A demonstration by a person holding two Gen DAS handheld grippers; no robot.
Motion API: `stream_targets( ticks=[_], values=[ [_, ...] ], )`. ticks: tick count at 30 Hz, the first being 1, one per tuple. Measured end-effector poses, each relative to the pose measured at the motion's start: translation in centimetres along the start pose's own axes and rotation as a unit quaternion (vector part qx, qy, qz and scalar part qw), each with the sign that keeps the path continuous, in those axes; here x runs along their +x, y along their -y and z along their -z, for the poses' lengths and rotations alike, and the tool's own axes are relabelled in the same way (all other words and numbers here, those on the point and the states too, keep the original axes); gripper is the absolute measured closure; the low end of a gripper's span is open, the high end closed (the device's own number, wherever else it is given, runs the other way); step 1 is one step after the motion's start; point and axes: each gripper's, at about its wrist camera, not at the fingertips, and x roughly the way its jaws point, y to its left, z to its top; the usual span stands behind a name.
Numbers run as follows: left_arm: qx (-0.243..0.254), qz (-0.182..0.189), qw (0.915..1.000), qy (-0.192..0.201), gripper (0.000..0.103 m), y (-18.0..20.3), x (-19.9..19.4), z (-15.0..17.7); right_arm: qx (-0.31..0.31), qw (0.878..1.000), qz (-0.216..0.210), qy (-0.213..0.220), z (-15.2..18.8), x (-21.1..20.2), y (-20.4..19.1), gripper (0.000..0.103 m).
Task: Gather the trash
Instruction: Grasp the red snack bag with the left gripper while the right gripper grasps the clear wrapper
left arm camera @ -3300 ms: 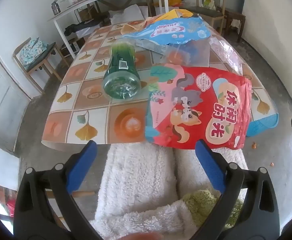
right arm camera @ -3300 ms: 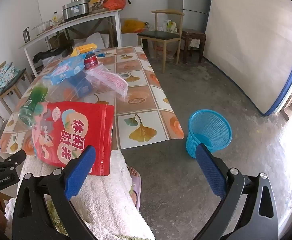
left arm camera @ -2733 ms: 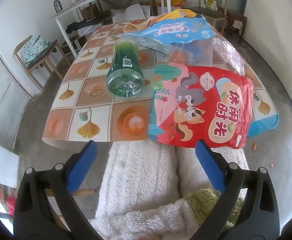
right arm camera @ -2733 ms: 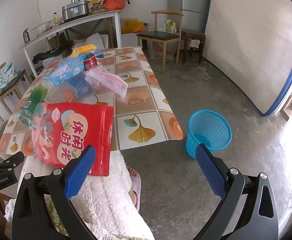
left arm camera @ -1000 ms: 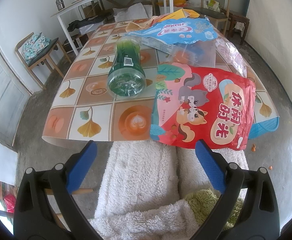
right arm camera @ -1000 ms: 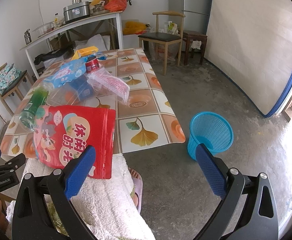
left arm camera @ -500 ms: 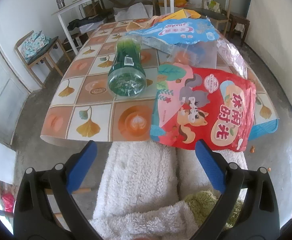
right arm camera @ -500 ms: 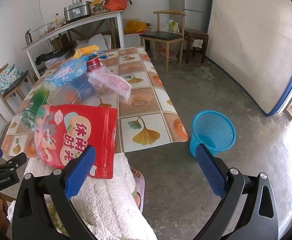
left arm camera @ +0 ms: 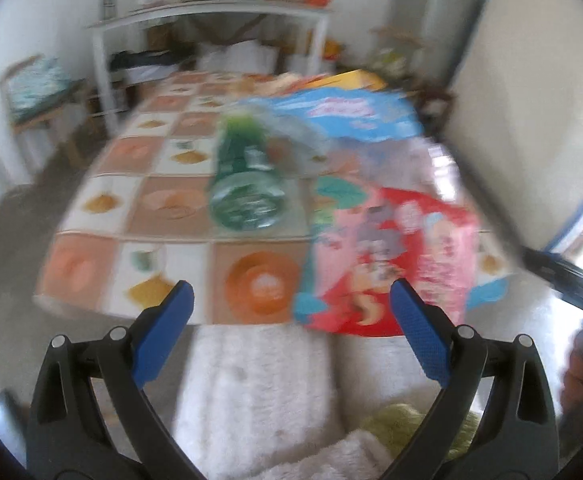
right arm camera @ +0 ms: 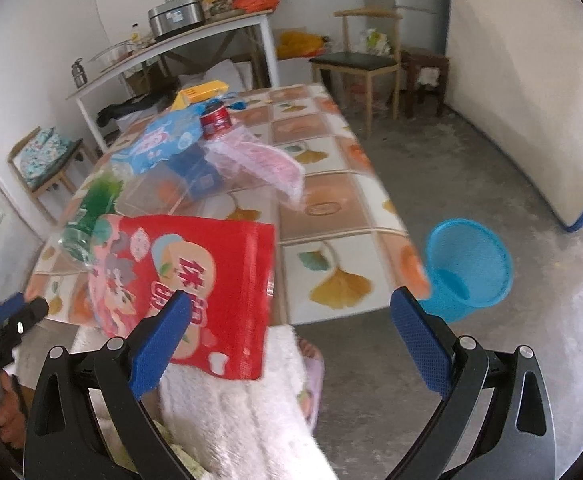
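You are holding your left hand-held gripper (left arm camera: pixel 289 308) wide open and gripping nothing, above your white fleecy lap just short of the worktop (left arm camera: pixel 163 200) edge. Your right hand-held gripper (right arm camera: pixel 289 318) is likewise gaping and empty. The red snack bag (right arm camera: pixel 195 280) is lying ahead of both, overhanging the worktop's near edge, with the green bottle (left arm camera: pixel 247 184) lying on its side just to its left. The blue basket (right arm camera: pixel 469 268) is standing on the floor, right of the worktop.
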Motion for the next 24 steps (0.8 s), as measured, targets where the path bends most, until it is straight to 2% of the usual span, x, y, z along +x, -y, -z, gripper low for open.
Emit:
stream_targets(
  ticks=[4,9,14,16,20,24],
  values=[
    [-0.012,0.060,0.9981,0.007,0.009,-0.4,0.9,0.0,0.009,0.999,-0.032,-0.023,-0.6,1.9,-0.3,0.009],
    [0.013,0.089,0.9959,0.013,0.009,0.0,3.4,-0.7,0.019,0.997,-0.052,-0.052,-0.9,4.0,-0.5,0.018],
    [0.004,0.134,0.9909,-0.015,0.010,-0.7,6.7,-1.5,0.033,0.993,-0.071,-0.085,-0.9,6.6,-0.6,0.029],
    [-0.007,0.156,0.9873,-0.031,0.017,-1.0,8.1,-1.8,0.038,0.992,-0.075,-0.097,-0.8,7.5,-0.6,0.033],
    [-0.041,0.198,0.9768,-0.070,0.038,-1.7,11.0,-2.5,0.045,0.989,-0.086,-0.111,-0.6,8.6,-0.6,0.038],
    [-0.062,0.237,0.9664,-0.078,0.047,-2.1,11.9,-3.0,0.032,0.989,-0.090,-0.109,-0.9,8.8,-1.1,0.044]
  ],
)
